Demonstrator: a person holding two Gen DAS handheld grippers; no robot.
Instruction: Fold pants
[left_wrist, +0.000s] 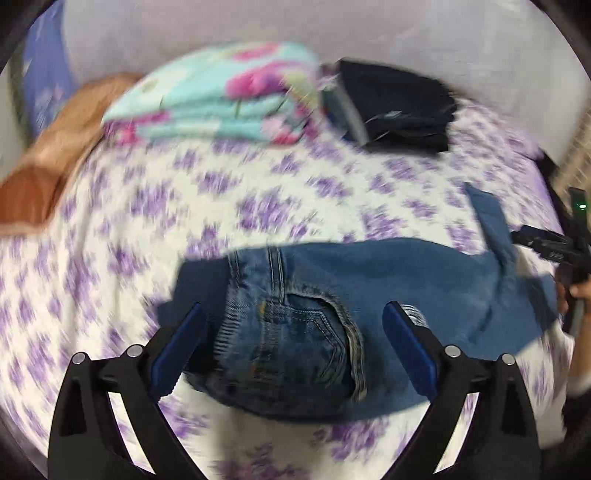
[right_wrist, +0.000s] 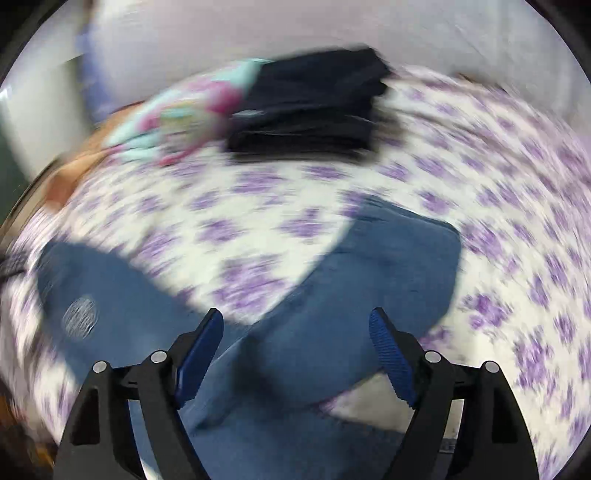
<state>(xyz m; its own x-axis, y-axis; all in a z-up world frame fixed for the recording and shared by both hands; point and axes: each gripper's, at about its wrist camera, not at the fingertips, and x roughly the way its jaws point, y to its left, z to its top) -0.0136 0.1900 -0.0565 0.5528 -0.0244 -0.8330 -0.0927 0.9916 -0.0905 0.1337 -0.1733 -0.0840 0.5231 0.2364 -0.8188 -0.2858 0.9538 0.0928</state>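
Since both jaws stand apart, nothing is gripped; left hand-held gripper (left_wrist: 291, 317) over jeans (left_wrist: 332, 295) waistband | right hand-held gripper (right_wrist: 295, 325) over leg; jeans spread on bed (left_wrist: 147, 229), probably for folding

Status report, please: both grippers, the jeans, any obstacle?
Left gripper open, over the jeans waistband. Right gripper open, over a leg. Jeans flat on bedsheet. Dark folded stack far back, not blocking.

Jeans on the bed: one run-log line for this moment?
jeans: lying on bed, partly folded | left gripper: open over waist pocket | right gripper: open over leg | holding: nothing | frames: blurred
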